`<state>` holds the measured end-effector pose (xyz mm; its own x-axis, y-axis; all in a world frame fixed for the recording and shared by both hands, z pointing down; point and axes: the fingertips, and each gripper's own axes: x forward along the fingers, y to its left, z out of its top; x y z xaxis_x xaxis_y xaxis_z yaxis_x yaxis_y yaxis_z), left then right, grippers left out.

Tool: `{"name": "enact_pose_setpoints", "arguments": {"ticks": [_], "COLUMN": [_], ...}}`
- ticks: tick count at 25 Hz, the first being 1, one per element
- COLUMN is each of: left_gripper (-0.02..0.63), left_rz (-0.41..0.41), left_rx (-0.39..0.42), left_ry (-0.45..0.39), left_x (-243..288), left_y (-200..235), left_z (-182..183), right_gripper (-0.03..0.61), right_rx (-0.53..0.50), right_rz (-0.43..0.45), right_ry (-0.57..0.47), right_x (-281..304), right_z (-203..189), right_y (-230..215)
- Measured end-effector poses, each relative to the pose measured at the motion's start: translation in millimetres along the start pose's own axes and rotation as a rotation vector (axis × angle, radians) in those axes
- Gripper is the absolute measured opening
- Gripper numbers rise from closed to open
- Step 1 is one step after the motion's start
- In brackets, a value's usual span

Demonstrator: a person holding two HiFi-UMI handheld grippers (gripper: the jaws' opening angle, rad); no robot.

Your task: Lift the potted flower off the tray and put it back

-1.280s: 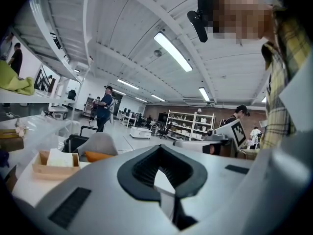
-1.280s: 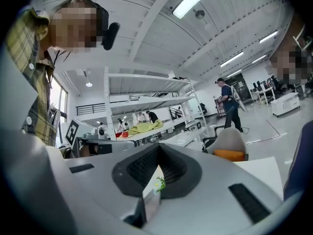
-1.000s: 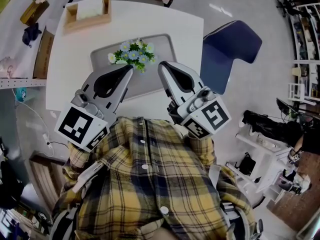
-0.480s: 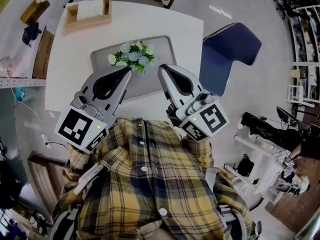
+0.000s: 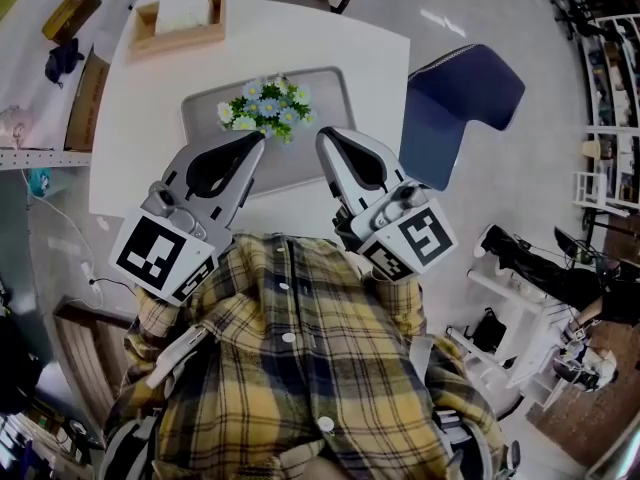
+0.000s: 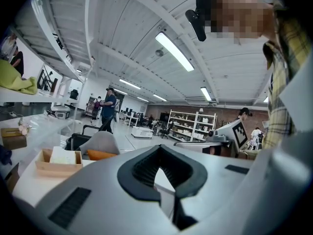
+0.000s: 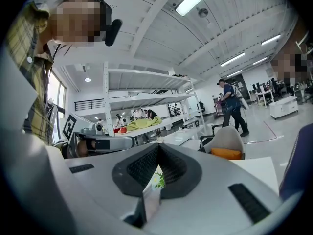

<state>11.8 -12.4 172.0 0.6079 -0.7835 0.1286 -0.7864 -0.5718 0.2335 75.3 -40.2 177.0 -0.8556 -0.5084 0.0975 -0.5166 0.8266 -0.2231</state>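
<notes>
Grey tray carried the potted flower, at twelve o'clock from the left gripper and ten o'clock from the right gripper. The left sat nearer. Both grippers were closed and empty.

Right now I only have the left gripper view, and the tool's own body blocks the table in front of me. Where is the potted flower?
Observer: In the head view, the potted flower stands on the grey tray, just beyond the tips of both tools.
Operator: Is either tool gripping it?
Observer: No. The left tool and the right tool are both shut with nothing between them.
Operator: Anything to my right that I should mind?
Observer: A blue chair sits just off the right edge of the white table.
</notes>
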Motion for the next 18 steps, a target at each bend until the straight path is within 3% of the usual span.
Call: {"name": "enact_pose_setpoints", "arguments": {"ticks": [18], "left_gripper": [0.009], "left_rz": [0.003], "left_rx": [0.008], "left_ry": [-0.002], "left_x": [-4.2], "left_y": [2.5], "left_z": [-2.7], "right_gripper": [-0.003], "right_rx": [-0.009], "right_rz": [0.009], "right_ry": [0.011], "right_x": [3.2], "right_z": [-4.7], "right_y": [5.8]}}
